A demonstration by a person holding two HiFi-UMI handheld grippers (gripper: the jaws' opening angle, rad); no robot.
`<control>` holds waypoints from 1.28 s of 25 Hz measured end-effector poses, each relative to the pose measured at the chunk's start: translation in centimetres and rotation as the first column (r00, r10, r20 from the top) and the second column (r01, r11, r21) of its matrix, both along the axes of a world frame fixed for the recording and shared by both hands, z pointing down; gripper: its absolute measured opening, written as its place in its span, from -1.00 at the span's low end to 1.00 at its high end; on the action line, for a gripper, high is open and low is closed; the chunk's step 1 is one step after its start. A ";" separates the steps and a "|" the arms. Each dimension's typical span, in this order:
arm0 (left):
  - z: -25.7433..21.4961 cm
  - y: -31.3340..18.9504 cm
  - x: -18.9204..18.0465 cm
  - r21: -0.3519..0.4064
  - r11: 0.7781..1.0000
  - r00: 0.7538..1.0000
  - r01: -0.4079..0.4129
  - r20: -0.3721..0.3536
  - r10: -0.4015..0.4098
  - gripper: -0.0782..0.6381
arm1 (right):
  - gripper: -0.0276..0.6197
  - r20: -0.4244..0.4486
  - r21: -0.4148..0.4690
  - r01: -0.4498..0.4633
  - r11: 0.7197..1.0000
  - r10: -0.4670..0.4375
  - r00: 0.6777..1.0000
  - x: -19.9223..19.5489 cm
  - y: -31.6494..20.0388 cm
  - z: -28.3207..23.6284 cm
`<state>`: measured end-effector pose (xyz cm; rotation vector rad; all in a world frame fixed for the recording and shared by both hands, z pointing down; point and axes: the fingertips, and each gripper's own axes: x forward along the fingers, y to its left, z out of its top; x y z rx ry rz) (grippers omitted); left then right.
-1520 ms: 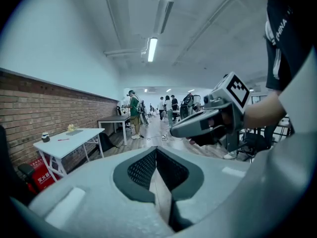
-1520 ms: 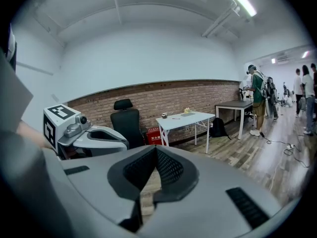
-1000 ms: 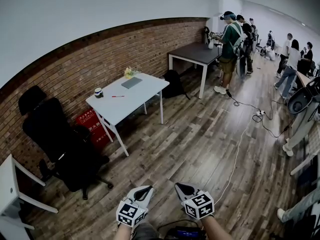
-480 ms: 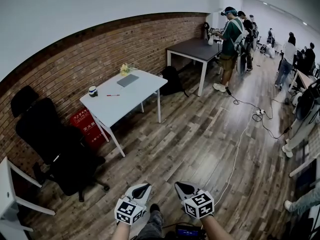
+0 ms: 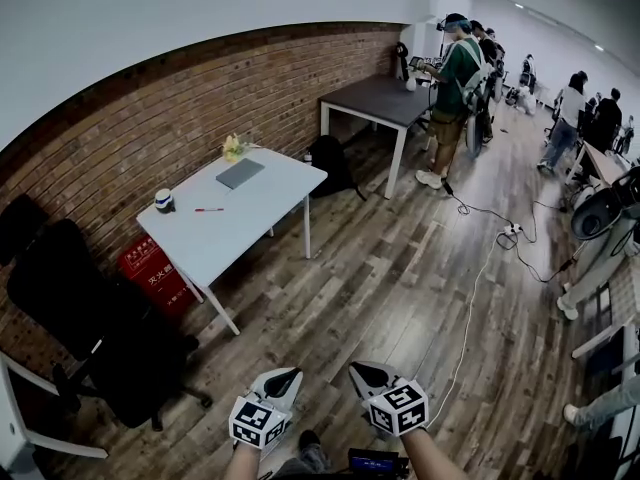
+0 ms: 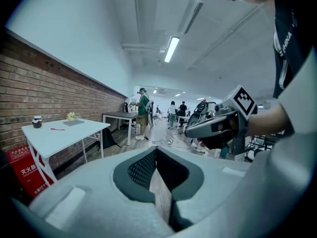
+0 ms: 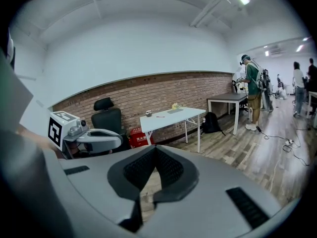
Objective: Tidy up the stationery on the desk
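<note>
A white desk (image 5: 262, 206) stands far ahead against the brick wall. On it lie a red pen (image 5: 208, 209) and a grey notebook (image 5: 240, 173), with a small dark jar (image 5: 164, 200) and a yellow object (image 5: 233, 147) near the wall. My left gripper (image 5: 283, 378) and right gripper (image 5: 362, 373) hang side by side at the bottom of the head view, over the wooden floor and well short of the desk. Both are shut with nothing between the jaws. The left gripper view shows the desk (image 6: 74, 131) and pen (image 6: 57, 129) at its left; the right gripper view shows the desk (image 7: 173, 117) at centre.
A black office chair (image 5: 70, 308) and a red box (image 5: 150, 268) sit left of the desk. A black backpack (image 5: 325, 158) leans by its right end. Beyond are a dark table (image 5: 380, 98) and several people (image 5: 455, 78). A white cable (image 5: 470, 308) runs across the floor at right.
The desk has shifted left and slightly lower in the head view and the chair has slid toward the left edge. Both grippers stay shut, side by side at the bottom.
</note>
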<state>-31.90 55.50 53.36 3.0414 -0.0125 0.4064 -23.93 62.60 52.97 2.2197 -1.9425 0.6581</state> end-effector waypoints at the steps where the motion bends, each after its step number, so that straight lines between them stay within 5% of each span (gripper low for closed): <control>1: 0.0 -1.2 0.6 -0.001 1.000 1.000 -0.004 0.002 0.004 -0.75 | -0.89 0.000 -0.002 -0.005 1.000 0.005 1.000 0.5 -1.1 0.0; 18: 2.2 -11.2 6.8 -0.046 0.999 0.999 -0.020 0.031 0.022 -0.75 | -0.89 0.017 -0.019 -0.009 1.000 0.010 1.000 6.8 -11.7 1.2; 32: 2.1 -20.9 20.5 -0.029 0.998 0.996 0.061 0.061 -0.059 -0.75 | -0.89 0.034 -0.006 0.081 0.997 -0.081 0.996 20.9 -22.9 1.1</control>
